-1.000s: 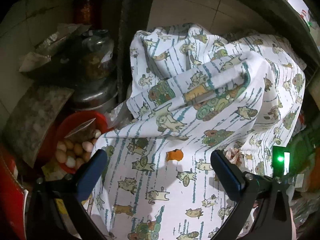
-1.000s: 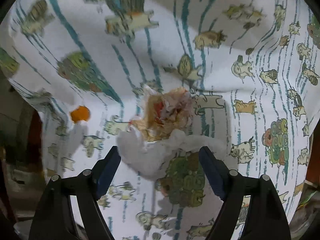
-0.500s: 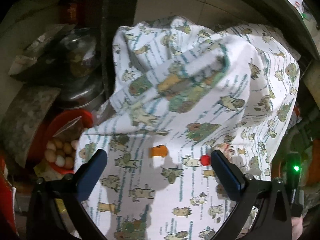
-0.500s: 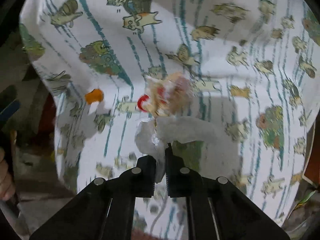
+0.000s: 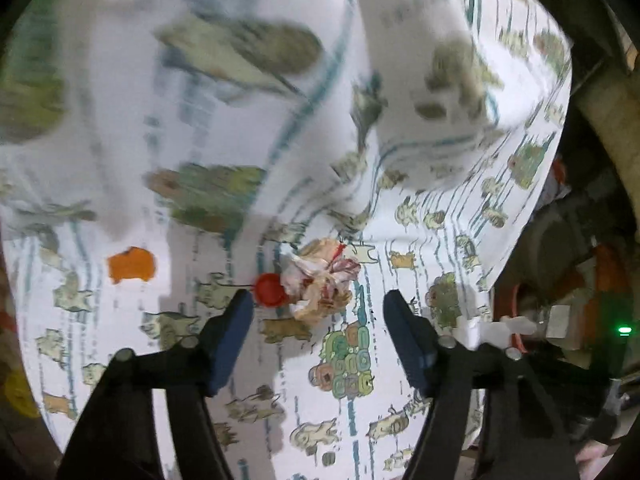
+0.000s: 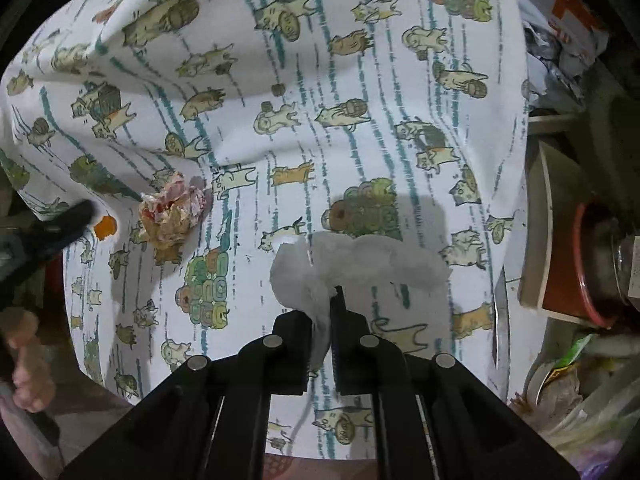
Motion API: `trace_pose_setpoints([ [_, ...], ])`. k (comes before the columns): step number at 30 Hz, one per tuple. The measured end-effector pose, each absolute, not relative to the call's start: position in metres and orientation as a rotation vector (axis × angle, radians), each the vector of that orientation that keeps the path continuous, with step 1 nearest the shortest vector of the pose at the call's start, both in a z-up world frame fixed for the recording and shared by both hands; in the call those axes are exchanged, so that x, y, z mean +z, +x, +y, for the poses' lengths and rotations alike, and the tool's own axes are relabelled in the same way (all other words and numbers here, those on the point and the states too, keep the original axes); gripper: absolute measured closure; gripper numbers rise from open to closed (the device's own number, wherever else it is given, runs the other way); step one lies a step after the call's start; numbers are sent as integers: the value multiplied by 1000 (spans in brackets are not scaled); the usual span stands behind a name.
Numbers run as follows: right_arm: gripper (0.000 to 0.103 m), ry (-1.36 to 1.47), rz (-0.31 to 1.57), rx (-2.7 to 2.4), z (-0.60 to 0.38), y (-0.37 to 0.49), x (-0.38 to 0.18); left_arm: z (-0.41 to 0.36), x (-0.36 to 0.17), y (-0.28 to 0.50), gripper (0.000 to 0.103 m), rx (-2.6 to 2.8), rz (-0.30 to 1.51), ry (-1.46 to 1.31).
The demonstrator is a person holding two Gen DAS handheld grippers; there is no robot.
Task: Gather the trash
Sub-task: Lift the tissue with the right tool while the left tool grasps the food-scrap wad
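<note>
right wrist view: right gripper (image 6: 320, 312) pinches white tissue (image 6: 352, 264). left gripper (image 5: 316, 316), jaws spread and just closing, straddles crumpled wrapper (image 5: 320, 280) beside red bottle cap (image 5: 271, 289) on cat-print cloth (image 5: 440, 240).

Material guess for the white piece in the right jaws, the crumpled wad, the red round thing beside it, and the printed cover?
White piece: thin tissue paper, matte, limp with soft torn edges. Crumpled wad: likely used tissue or thin wrapper, stained orange-red, sharp creases; blurred, so unsure. Red round thing: probably a hard plastic bottle cap, smooth, even colour. Printed cover: woven cloth, matte, draping in soft folds.
</note>
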State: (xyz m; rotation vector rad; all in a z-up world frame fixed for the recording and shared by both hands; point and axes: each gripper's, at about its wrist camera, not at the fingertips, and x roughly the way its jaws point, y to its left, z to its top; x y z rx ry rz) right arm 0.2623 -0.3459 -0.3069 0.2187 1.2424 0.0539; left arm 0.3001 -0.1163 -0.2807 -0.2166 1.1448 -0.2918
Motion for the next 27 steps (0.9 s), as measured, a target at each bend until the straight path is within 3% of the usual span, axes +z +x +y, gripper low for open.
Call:
trace_pose_setpoints([
  [4,94,218,1236,63,-352,262,-304,-134,-299,310,40,-275,1166,-199],
  [7,94,226,1240,70,-350,264,-305,-140,-315,316,57,-259,1204,-180],
  [9,94,222,1237,75,-349,265,-304,-141,-328,318,87,-273,1258,-214],
  [11,94,213,1232,73,-348,264,-302,-139,-327,315,94,-271,1249,-224],
  [27,94,212,1157,93,-336,252,-287,-112,-243,261,96,-299,1017,-142],
])
